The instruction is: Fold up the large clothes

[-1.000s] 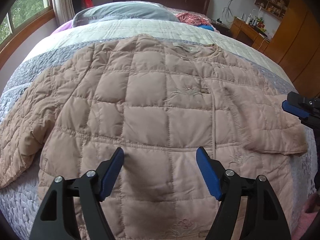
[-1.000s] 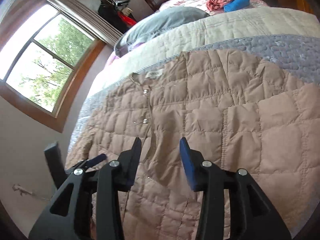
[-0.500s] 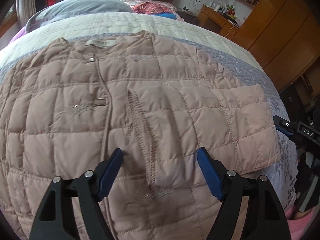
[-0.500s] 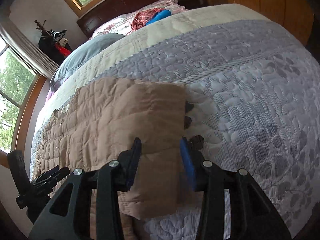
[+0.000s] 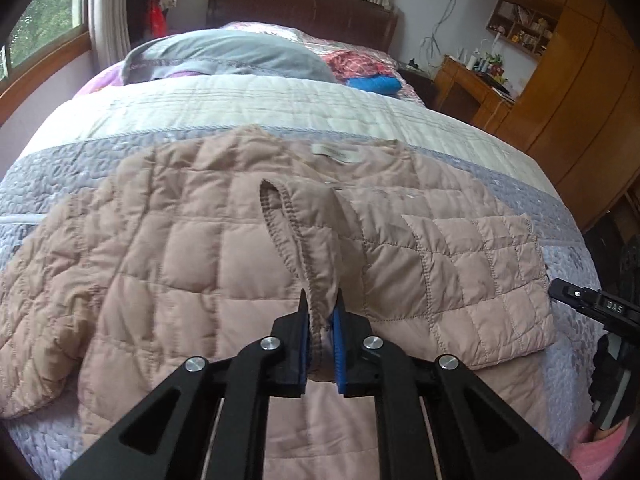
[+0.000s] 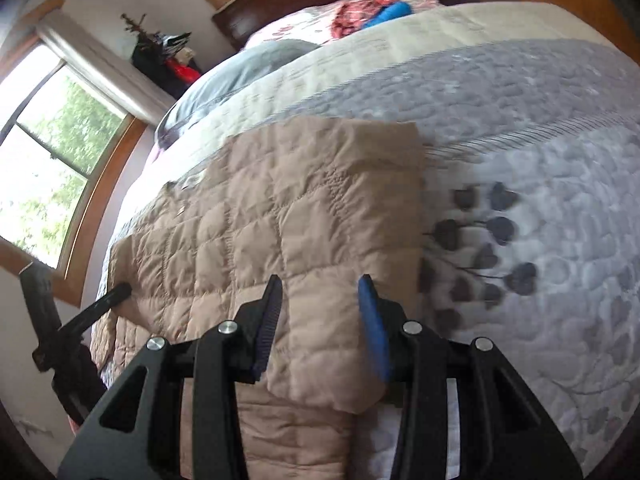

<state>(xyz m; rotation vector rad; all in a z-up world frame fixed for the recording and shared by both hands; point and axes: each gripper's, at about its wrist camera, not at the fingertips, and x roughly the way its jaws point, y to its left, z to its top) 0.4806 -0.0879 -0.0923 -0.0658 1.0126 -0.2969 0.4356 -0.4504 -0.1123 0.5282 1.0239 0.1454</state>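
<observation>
The jacket [image 5: 192, 256] lies spread flat on the bed [image 5: 280, 108], collar toward the pillow [image 5: 232, 56], with one sleeve folded across its front. The left gripper [image 5: 320, 320] is pressed together, pinching a raised fold of the jacket's stitched front edge [image 5: 288, 216] between its blue pads [image 5: 337, 344]; the pinched cloth lifts in a ridge above the rest. The right gripper [image 6: 320, 300] stands part spread over the folded sleeve's end [image 6: 332, 240], near the jacket's edge; the sleeve sits between and under its fingers, but whether the pads press it I cannot tell.
</observation>
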